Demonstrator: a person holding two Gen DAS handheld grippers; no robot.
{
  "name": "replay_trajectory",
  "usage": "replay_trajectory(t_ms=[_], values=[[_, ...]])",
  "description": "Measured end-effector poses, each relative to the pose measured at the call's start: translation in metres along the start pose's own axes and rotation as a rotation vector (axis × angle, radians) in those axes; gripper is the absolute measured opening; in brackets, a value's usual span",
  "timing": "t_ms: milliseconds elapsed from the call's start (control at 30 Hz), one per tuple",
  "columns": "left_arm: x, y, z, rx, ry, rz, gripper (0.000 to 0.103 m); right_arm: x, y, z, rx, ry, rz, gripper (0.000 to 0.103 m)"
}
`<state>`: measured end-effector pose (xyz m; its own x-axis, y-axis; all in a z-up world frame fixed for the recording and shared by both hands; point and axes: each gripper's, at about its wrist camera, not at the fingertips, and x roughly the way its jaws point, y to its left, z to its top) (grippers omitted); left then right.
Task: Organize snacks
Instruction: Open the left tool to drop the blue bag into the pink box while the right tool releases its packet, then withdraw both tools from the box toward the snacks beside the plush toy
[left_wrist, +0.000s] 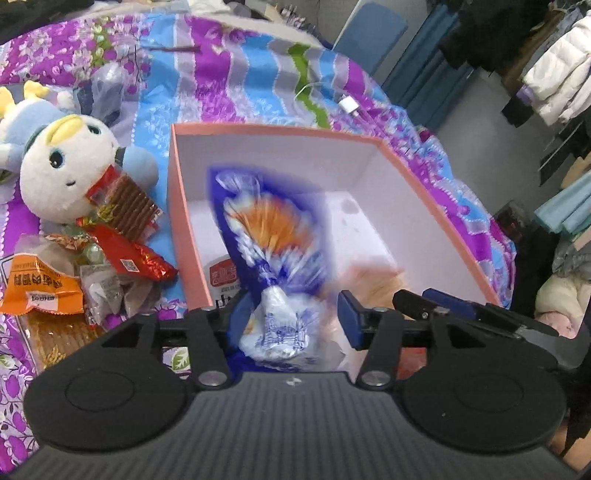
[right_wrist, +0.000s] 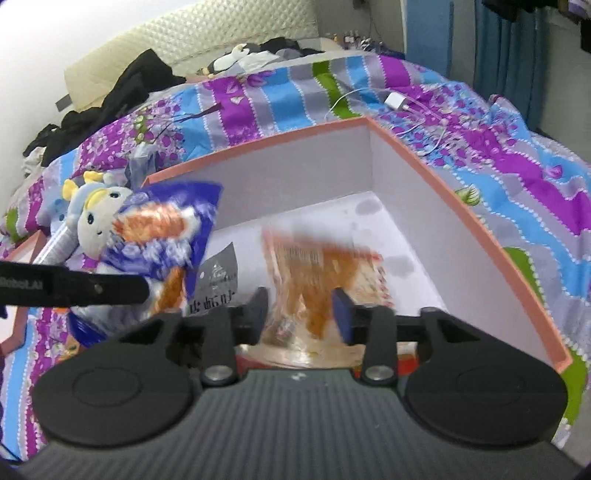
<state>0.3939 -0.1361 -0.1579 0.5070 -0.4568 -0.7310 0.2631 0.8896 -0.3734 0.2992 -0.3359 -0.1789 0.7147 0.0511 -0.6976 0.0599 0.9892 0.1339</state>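
Observation:
A pink box (left_wrist: 280, 129) with a white inside lies open on the bed. My left gripper (left_wrist: 291, 314) is open over its near edge. A blue and white snack bag (left_wrist: 269, 229) hangs blurred between the jaws, with a gap to the right pad. My right gripper (right_wrist: 299, 314) is open too. A clear pack of orange snacks (right_wrist: 317, 273), also blurred, sits between its jaws over the box (right_wrist: 258, 144) floor. The blue bag (right_wrist: 162, 236) shows at the left of the right wrist view, and the orange pack (left_wrist: 373, 284) at the right of the left wrist view.
A white packet with a red label (left_wrist: 223, 277) lies in the box. Left of the box are a plush toy (left_wrist: 62, 166) and a pile of several snack packs (left_wrist: 92, 266). A charger with cable (left_wrist: 349, 105) lies behind the box. Clothes hang at the right.

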Motion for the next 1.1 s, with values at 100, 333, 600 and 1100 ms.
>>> replay_trajectory(t_ms=[100,333,600,1100], values=[[-0.018,-0.005,-0.003,0.015,-0.024,0.000,0.058,-0.014,0.003,0.001,-0.002,-0.018,-0.001,0.044],[-0.084,-0.018,-0.017,0.038,-0.107,-0.013,0.058,-0.070,0.019,-0.003,-0.004,-0.091,0.015,0.044],[-0.155,-0.026,-0.053,0.056,-0.185,-0.001,0.058,-0.128,0.041,-0.024,-0.021,-0.152,0.060,0.044],[-0.252,-0.022,-0.136,0.030,-0.278,0.034,0.058,-0.203,0.077,-0.078,-0.048,-0.227,0.131,0.044]])
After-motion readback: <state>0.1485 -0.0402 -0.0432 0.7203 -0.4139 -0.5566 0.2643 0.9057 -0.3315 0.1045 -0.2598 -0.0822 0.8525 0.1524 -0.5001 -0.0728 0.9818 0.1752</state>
